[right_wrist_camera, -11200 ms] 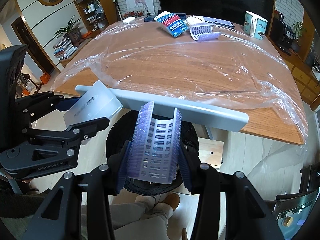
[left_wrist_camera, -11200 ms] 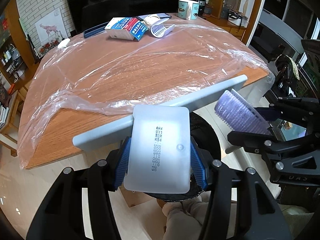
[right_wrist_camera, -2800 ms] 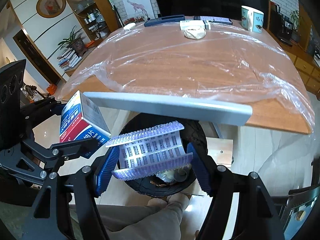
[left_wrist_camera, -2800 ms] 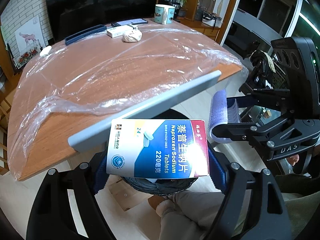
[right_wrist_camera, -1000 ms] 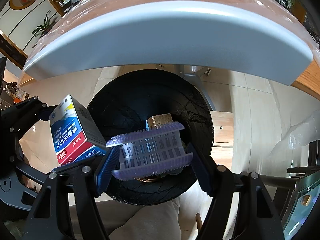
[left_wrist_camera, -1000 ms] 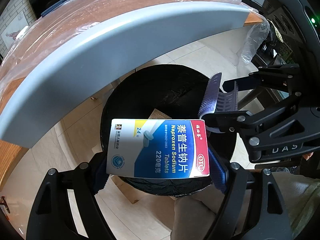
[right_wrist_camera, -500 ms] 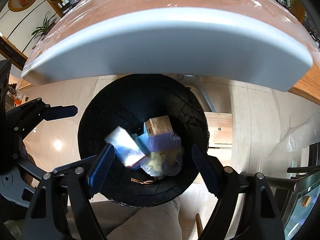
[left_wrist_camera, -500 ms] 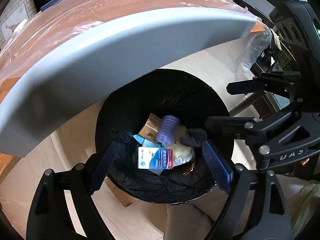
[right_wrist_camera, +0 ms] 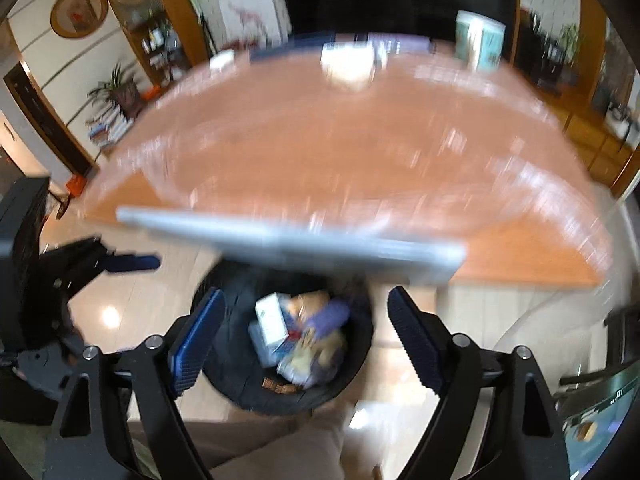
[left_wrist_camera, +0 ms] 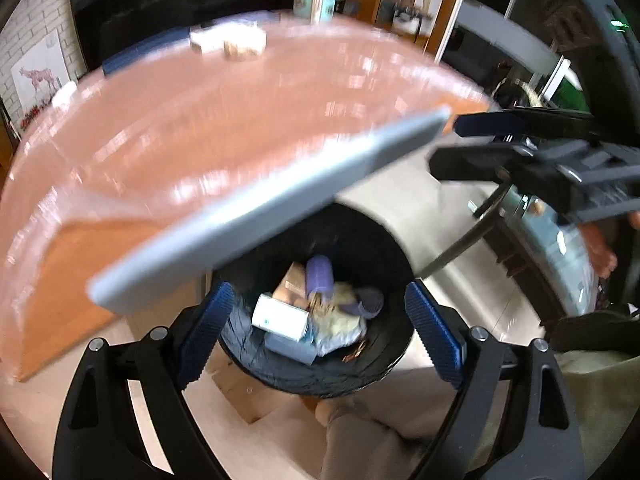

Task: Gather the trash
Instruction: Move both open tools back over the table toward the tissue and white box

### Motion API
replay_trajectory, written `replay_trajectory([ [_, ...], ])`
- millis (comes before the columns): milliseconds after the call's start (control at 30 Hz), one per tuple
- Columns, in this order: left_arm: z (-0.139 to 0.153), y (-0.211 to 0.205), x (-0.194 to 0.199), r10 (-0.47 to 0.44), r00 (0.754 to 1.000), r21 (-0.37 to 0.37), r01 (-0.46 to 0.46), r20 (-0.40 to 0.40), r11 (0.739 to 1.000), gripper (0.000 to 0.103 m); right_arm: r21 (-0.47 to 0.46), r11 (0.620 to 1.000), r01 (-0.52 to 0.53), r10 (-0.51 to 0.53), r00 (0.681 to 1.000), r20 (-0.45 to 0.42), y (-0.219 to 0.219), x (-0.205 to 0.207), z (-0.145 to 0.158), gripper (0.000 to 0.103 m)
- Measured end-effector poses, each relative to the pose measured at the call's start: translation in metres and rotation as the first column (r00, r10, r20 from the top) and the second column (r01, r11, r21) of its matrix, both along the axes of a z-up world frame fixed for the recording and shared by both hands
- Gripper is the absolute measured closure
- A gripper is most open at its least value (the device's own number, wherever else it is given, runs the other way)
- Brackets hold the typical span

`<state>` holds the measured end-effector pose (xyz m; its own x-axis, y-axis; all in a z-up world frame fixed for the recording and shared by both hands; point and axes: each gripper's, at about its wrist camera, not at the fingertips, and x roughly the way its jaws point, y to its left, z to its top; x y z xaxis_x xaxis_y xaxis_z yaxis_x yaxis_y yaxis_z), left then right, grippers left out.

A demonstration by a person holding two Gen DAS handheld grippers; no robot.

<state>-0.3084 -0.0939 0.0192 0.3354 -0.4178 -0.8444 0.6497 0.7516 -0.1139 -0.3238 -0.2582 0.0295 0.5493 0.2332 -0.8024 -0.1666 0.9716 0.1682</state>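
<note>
I have both grippers spread wide and empty: the left gripper point(left_wrist_camera: 320, 320) at lower centre of its view, the right gripper point(right_wrist_camera: 306, 334), just opened further, likewise. Between each pair of jaws, the black bin point(left_wrist_camera: 384, 248) sits on the floor, holding the pill box point(left_wrist_camera: 280, 317) and purple roller point(left_wrist_camera: 319, 276) among other trash, below the blurred table point(left_wrist_camera: 200, 128).

The desk point(left_wrist_camera: 200, 128) is reddish-brown wood with a pale grey bar point(left_wrist_camera: 256, 208) along its edge. The bin point(left_wrist_camera: 384, 364) is black, and inside lie a white box point(left_wrist_camera: 280, 316) and a purple piece point(left_wrist_camera: 320, 274). Both grippers are black with ribbed blue pads point(left_wrist_camera: 206, 332).
</note>
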Motion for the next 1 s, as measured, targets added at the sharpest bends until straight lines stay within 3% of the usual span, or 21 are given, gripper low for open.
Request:
replay_trajectory([
  [67, 0.025, 0.001, 0.003, 0.006, 0.999, -0.047, -0.003, 0.048, 0.999, 0.006, -0.006, 1.0, 0.012, -0.012, 0.998, 0.063, -0.005, 0.011, 0.02, 0.017],
  [167, 0.055, 0.002, 0.016, 0.044, 0.989, -0.075, -0.034, 0.14, 0.997, 0.004, -0.059, 0.998, 0.025, -0.018, 0.993, 0.12, -0.007, 0.035, 0.034, 0.014],
  [300, 0.072, 0.005, 0.055, 0.143, 0.977, -0.107, -0.127, 0.161, 0.986, 0.004, -0.104, 0.994, 0.041, -0.026, 0.99, 0.139, -0.01, 0.072, 0.037, 0.014],
  [467, 0.071, 0.001, 0.094, 0.215, 0.965, -0.1, -0.201, 0.151, 0.974, 0.004, -0.108, 0.994, 0.018, -0.003, 0.99, 0.138, -0.014, 0.117, 0.034, 0.014],
  [733, 0.057, -0.034, 0.146, 0.198, 0.965, -0.038, -0.194, 0.17, 0.98, 0.004, -0.108, 0.994, 0.028, -0.017, 0.995, 0.096, -0.026, 0.205, 0.024, 0.014],
  [1000, 0.034, -0.077, 0.193, 0.175, 0.97, 0.008, -0.179, 0.17, 0.984, 0.004, -0.037, 0.999, -0.014, 0.013, 1.0, -0.023, -0.02, 0.307, 0.008, 0.013],
])
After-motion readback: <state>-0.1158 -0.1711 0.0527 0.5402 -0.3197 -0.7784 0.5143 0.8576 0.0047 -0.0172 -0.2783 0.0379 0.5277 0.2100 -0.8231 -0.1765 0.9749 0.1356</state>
